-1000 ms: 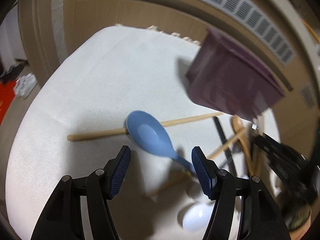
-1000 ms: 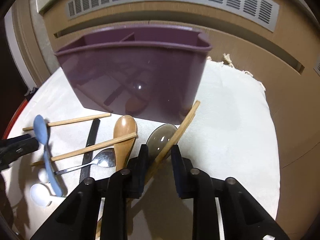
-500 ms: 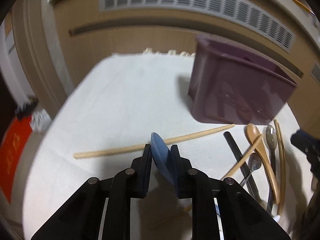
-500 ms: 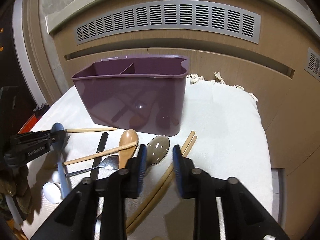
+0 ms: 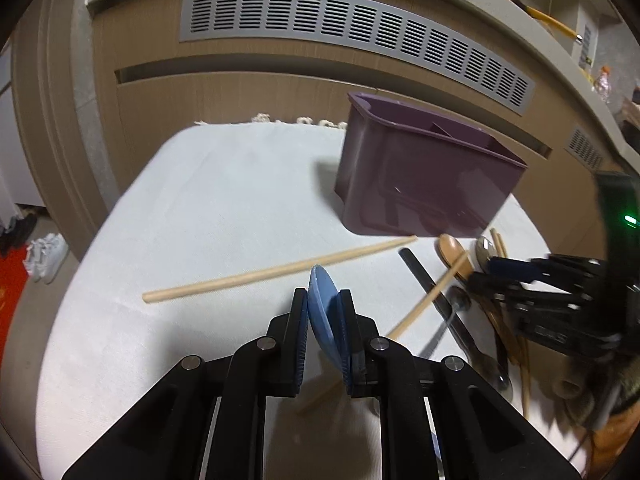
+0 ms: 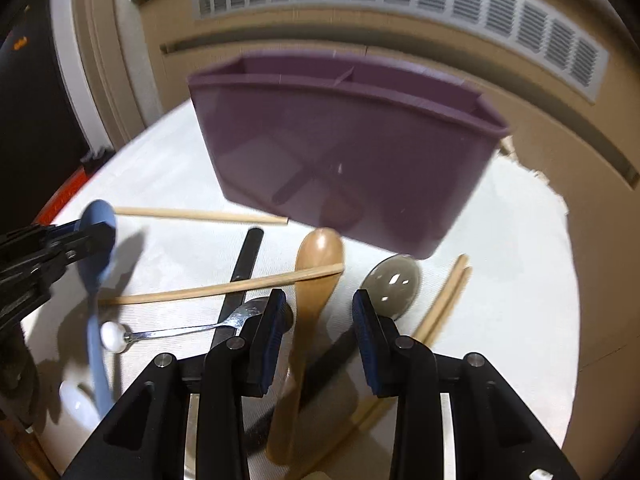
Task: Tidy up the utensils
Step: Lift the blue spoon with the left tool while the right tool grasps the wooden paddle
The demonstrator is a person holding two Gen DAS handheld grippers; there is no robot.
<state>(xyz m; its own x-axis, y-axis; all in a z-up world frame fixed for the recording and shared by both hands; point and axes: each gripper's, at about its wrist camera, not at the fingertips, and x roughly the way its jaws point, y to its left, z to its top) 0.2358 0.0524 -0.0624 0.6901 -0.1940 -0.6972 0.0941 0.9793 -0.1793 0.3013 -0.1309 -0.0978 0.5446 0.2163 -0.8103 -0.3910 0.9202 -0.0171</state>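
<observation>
My left gripper (image 5: pixel 322 293) is closing, and its pads press on the bowl of the blue spoon (image 5: pixel 326 320), which stands on edge between them. In the right wrist view the blue spoon (image 6: pixel 98 240) hangs from that gripper at the left, handle trailing down. My right gripper (image 6: pixel 319 294) stands open just above the wooden spoon (image 6: pixel 320 252), whose handle runs under the gap without touching the pads. The purple divided caddy (image 6: pixel 340 152) stands upright behind the utensils; it sits at the right in the left wrist view (image 5: pixel 420 184).
On the white cloth (image 5: pixel 220 200) lie a long chopstick (image 5: pixel 280 270), another chopstick (image 6: pixel 220 288) across the wooden spoon, a chopstick pair (image 6: pixel 448 300), a grey spoon (image 6: pixel 394 284), a black handle (image 6: pixel 244 264) and a small metal spoon (image 6: pixel 172 334). A wood-panelled wall rises behind.
My left gripper went from open around the blue spoon to shut on its bowl and tipped it up. My right gripper let go of a chopstick, opened and moved left over the wooden spoon.
</observation>
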